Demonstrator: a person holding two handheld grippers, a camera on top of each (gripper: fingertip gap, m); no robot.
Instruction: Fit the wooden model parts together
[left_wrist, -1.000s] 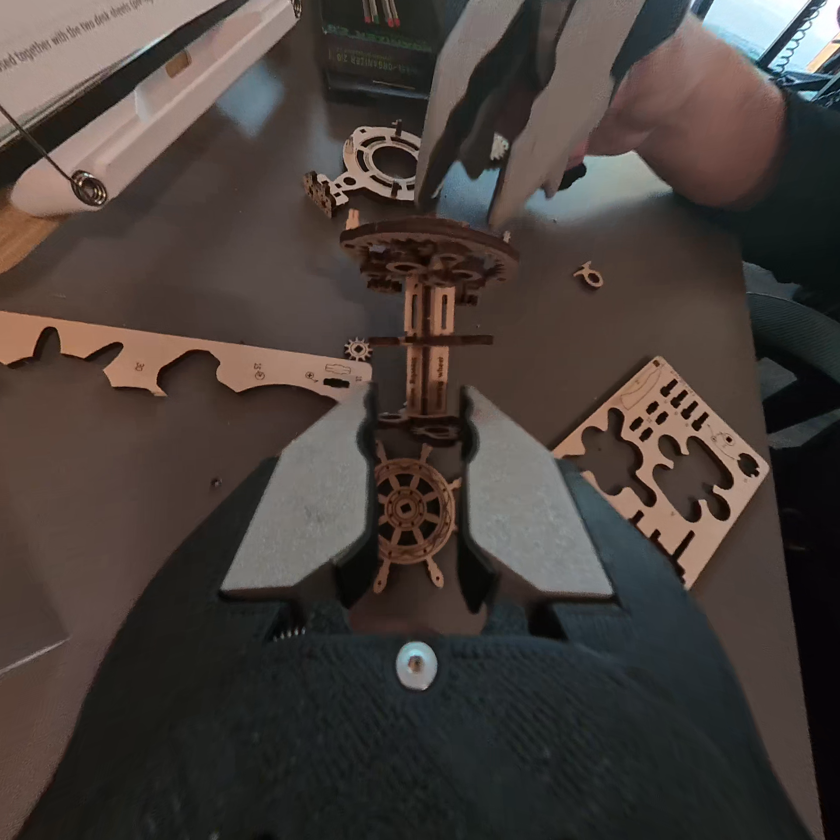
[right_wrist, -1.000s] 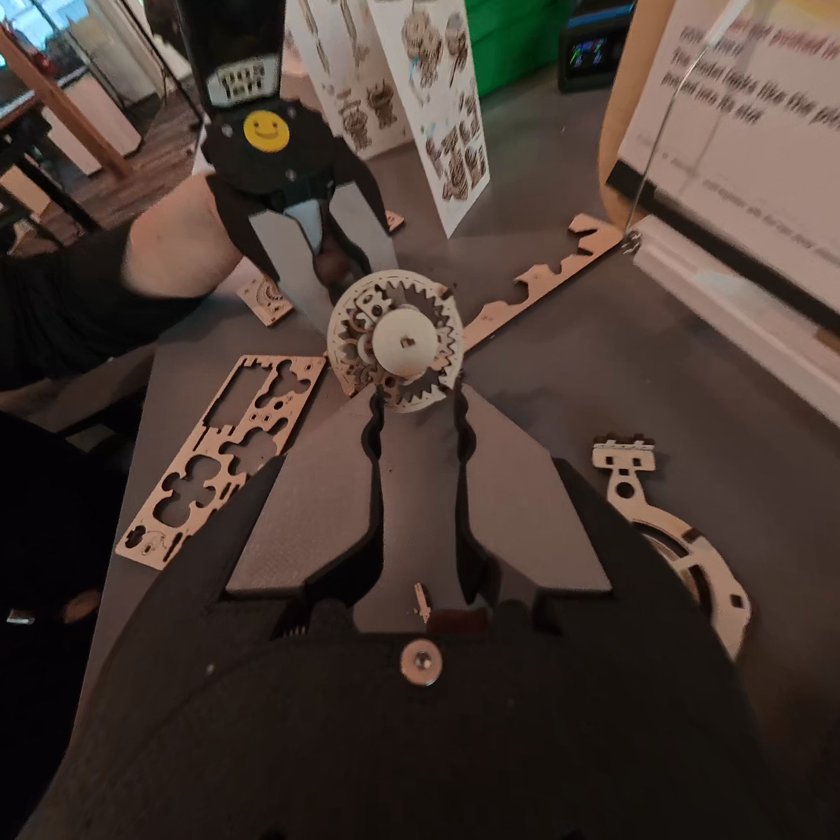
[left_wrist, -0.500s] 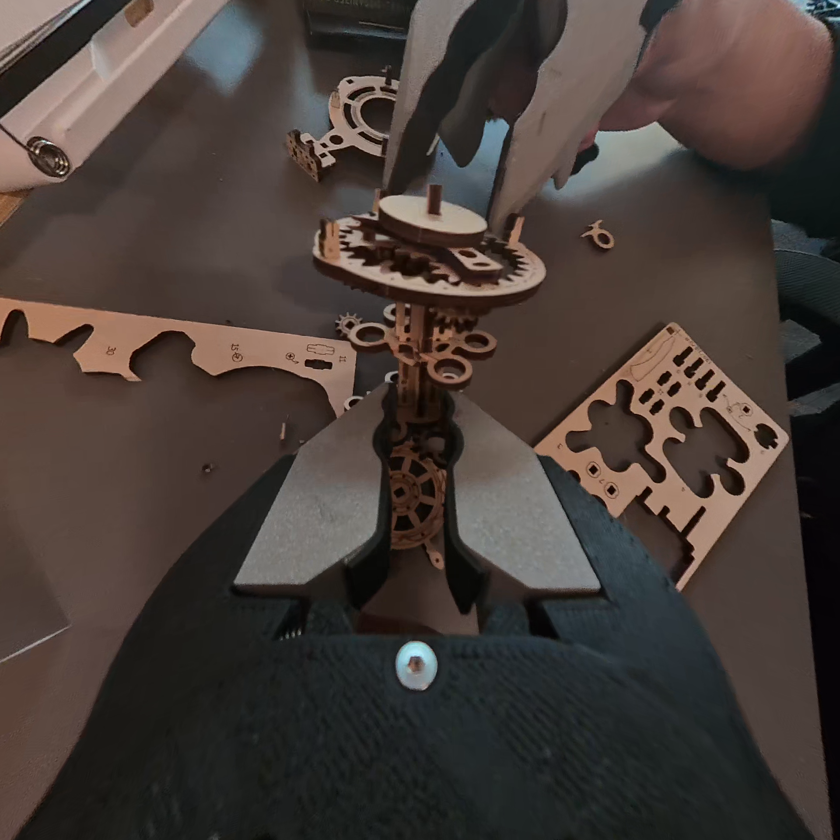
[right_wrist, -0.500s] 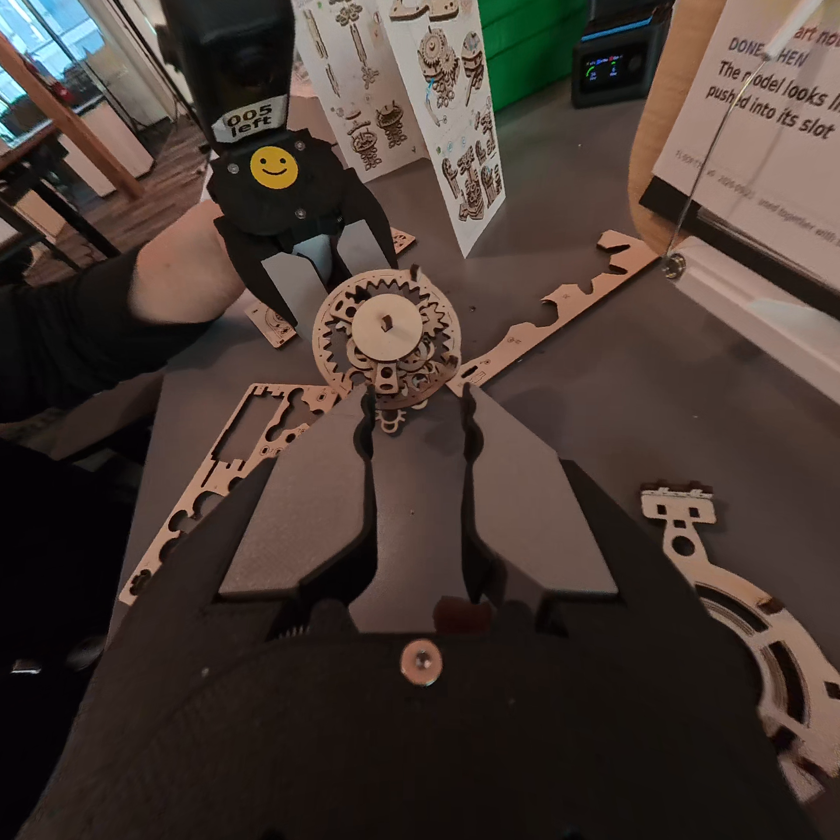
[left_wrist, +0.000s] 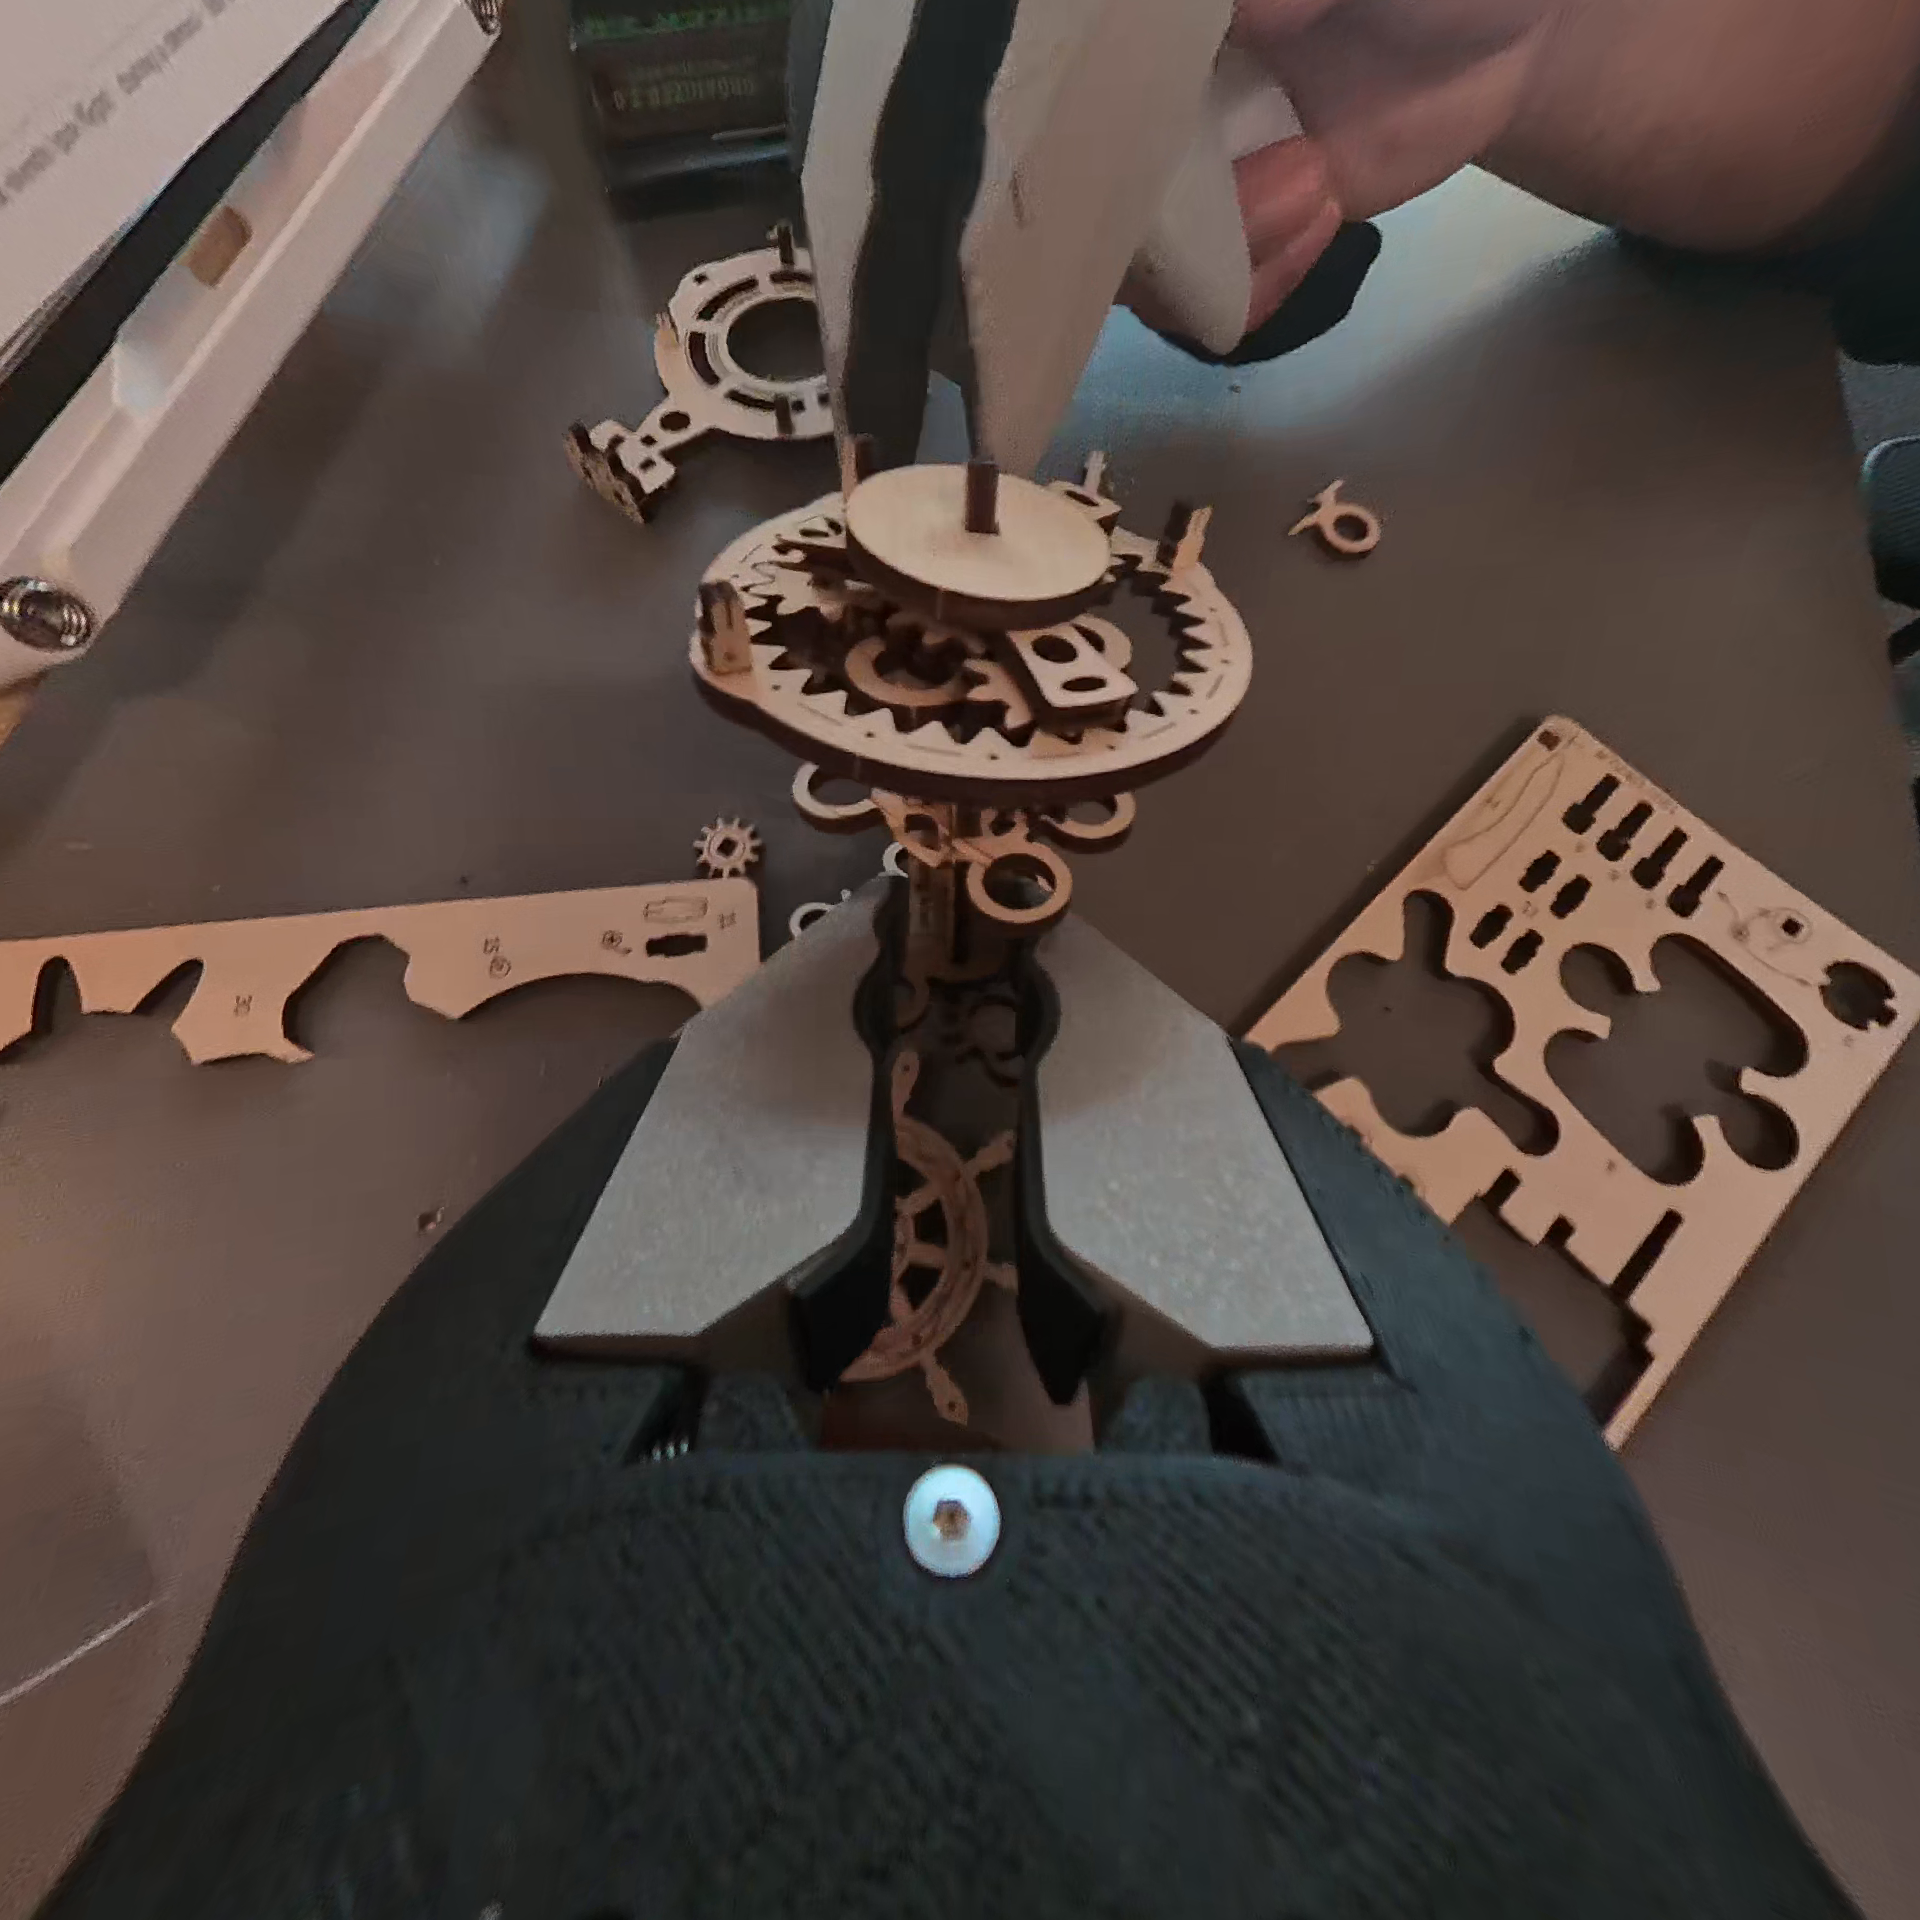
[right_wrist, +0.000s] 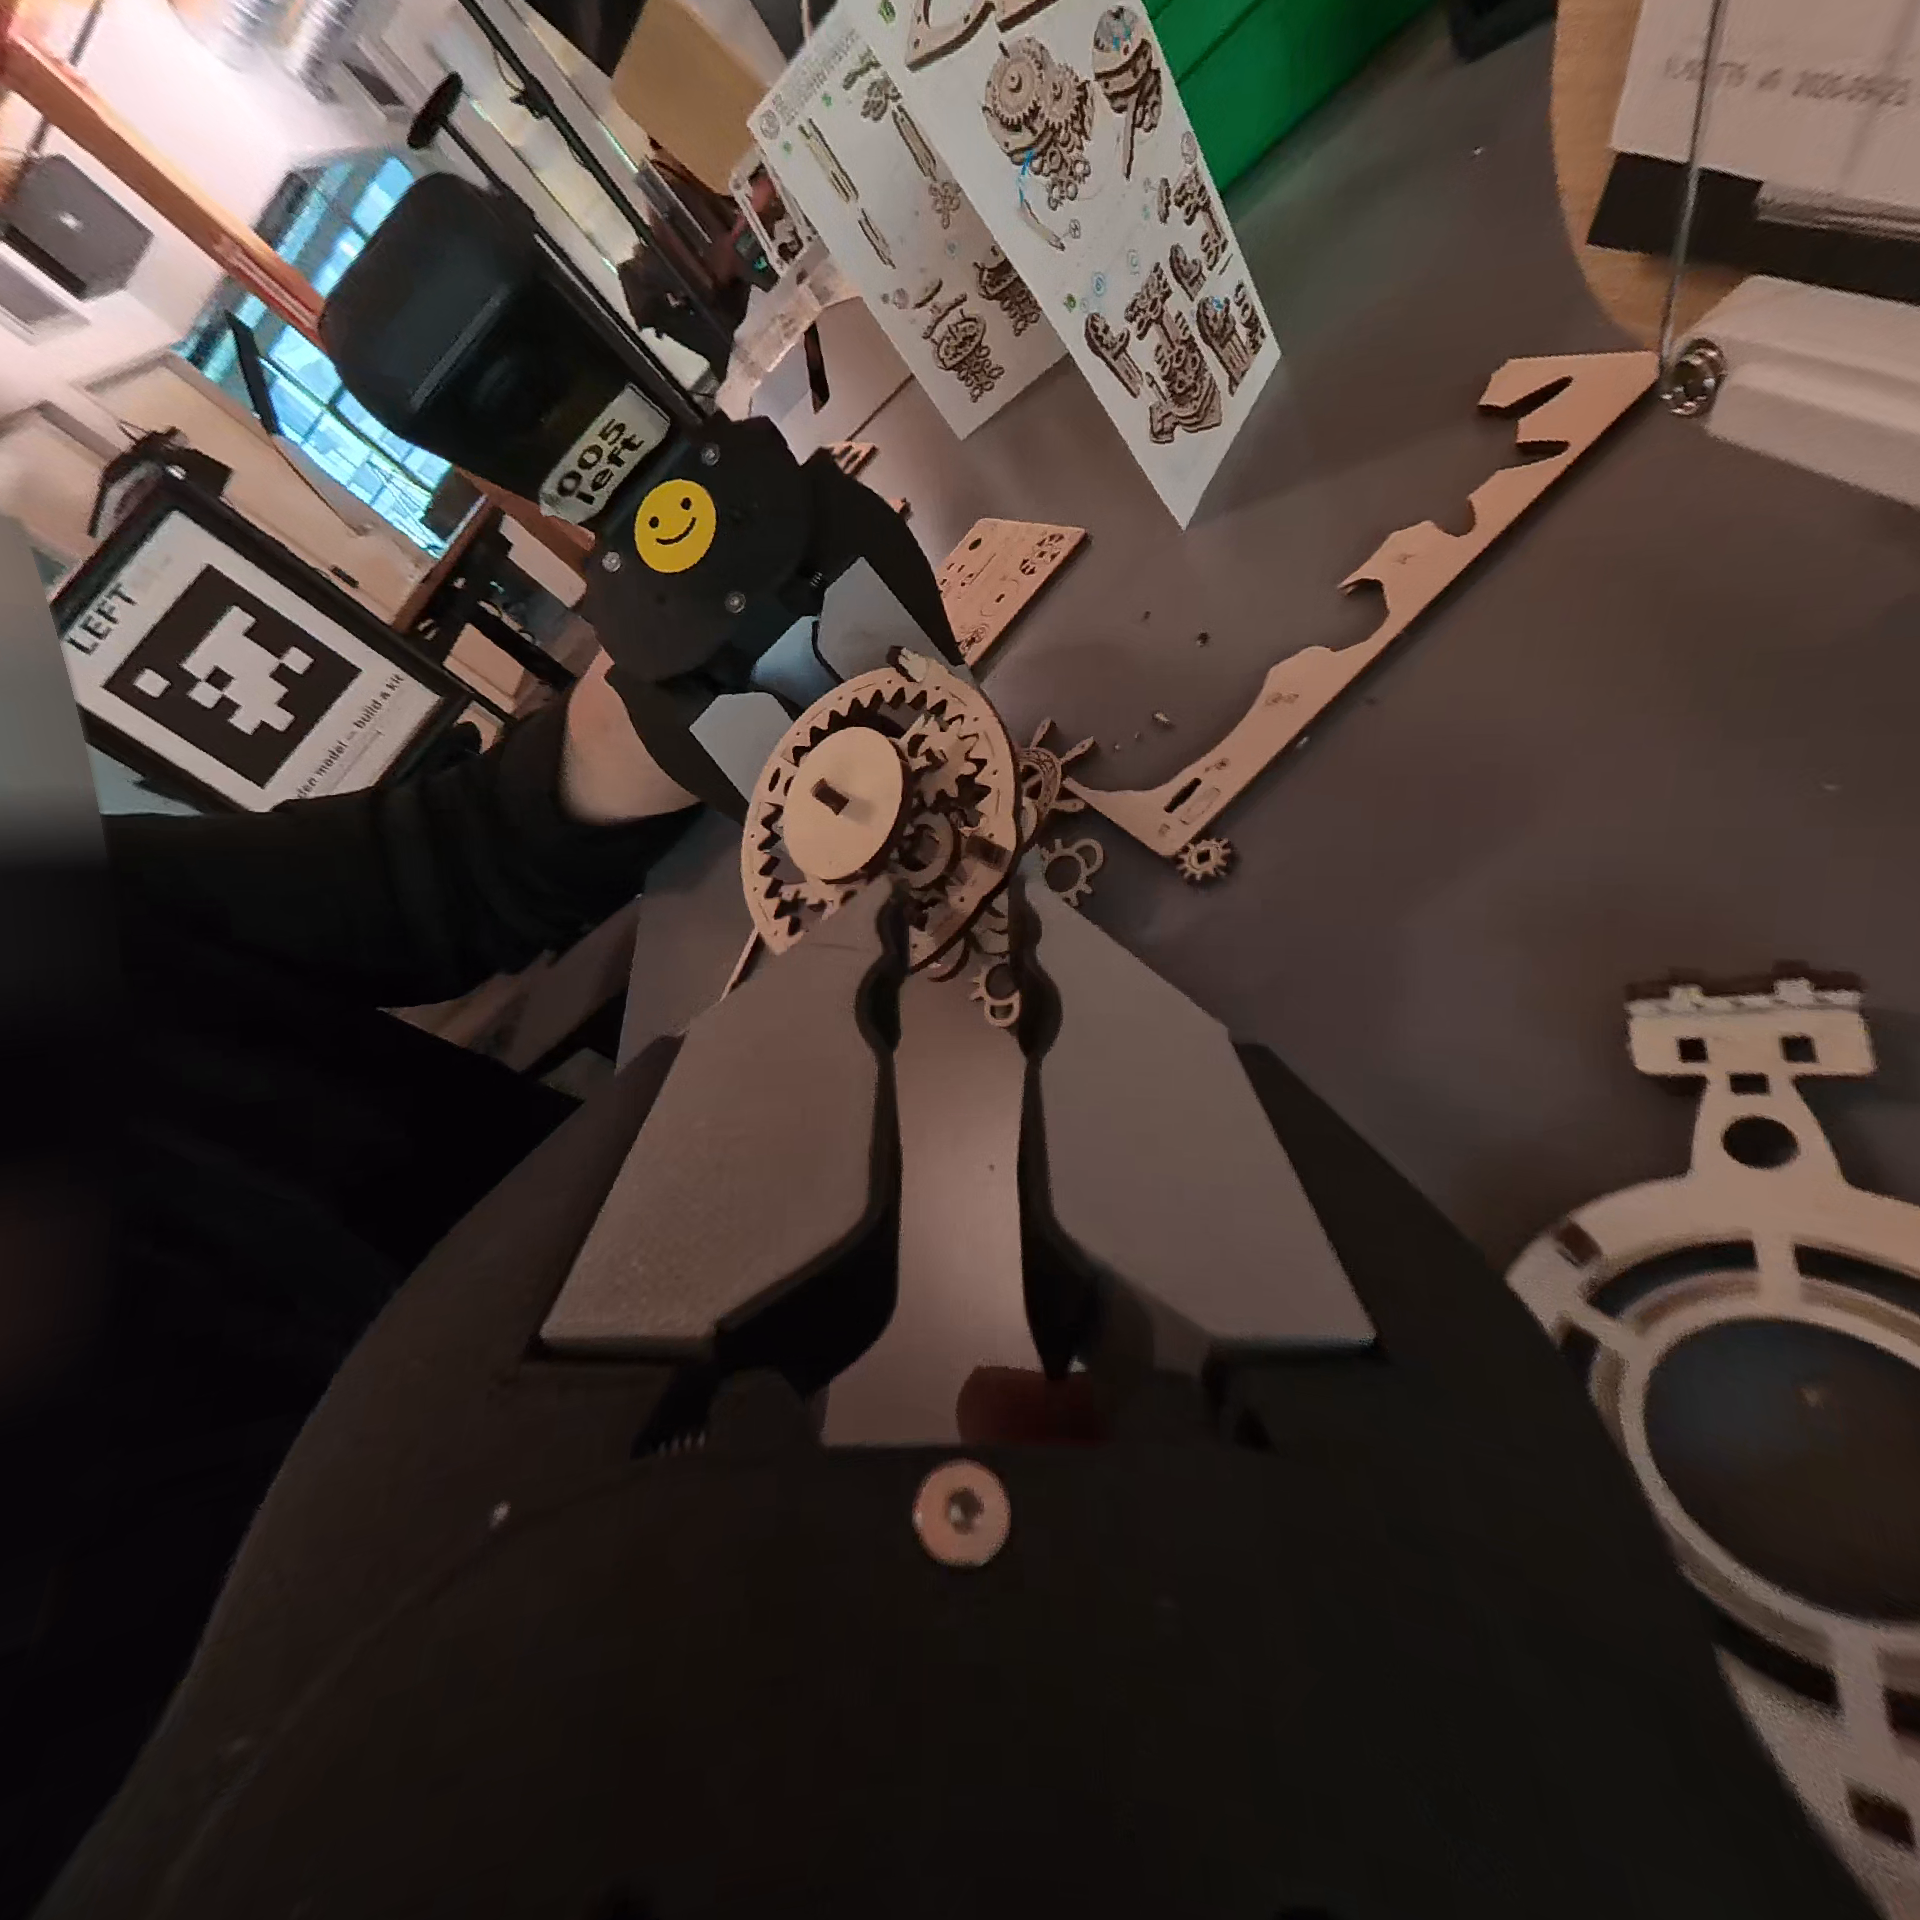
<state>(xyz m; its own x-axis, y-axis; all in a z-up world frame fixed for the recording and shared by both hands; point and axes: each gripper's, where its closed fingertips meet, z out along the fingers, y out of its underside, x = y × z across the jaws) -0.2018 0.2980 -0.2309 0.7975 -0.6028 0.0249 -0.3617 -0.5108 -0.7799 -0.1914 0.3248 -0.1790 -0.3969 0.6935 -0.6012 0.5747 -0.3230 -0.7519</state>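
Note:
The wooden model is one piece: a gear disc (left_wrist: 971, 665) on a slim column (left_wrist: 935, 914), with a ship's wheel (left_wrist: 935, 1247) at the base. My left gripper (left_wrist: 961, 920) is shut on the column, and the wheel lies between its fingers. My right gripper (left_wrist: 935, 457) comes from the far side. In the right wrist view it (right_wrist: 956, 914) is closed over the rim of the gear disc (right_wrist: 842, 810), one pad on the face and one behind. The left gripper's fingers (right_wrist: 727, 743) show behind the disc.
On the dark table lie a ring-shaped frame part (left_wrist: 748, 353) (right_wrist: 1766, 1299), a cut-out sheet (left_wrist: 1558, 1039), a long offcut strip (left_wrist: 416, 966) (right_wrist: 1403, 623), a small gear (left_wrist: 727, 847) and a loop piece (left_wrist: 1340, 525). An instruction sheet (right_wrist: 1039, 208) stands at the back. The grippers' ends are close to 6 centimetres from one another.
My left gripper closed on the column and tilted the model so the disc's top face shows. My right gripper moved onto the disc's rim and its jaws narrowed there.

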